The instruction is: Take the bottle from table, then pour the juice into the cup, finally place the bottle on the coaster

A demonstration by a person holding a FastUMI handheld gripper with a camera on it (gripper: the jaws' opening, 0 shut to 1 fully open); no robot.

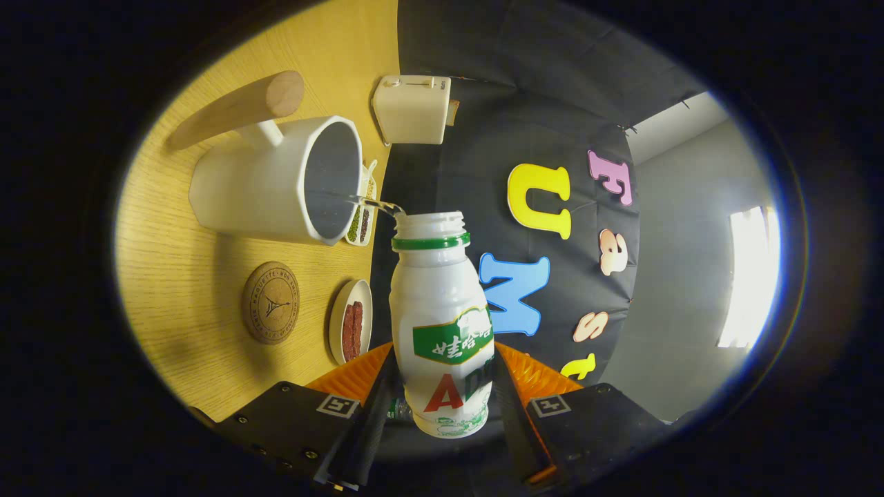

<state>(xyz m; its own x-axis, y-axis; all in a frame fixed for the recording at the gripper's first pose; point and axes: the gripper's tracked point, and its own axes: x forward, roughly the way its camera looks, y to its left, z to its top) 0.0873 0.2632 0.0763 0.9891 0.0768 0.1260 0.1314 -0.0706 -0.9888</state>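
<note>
The jaws clamp the white juice bottle on both sides, gripper tipped toward ten o'clock. A thin stream runs from its open mouth into the white wooden-handled cup. The round coaster lies on the wooden table at nine o'clock of the bottle.

White box, two small dishes — on wooden table.

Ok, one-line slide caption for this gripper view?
Gripper shut on the tilted bottle, pouring a thin stream into the white cup; coaster waits nearby.
</note>
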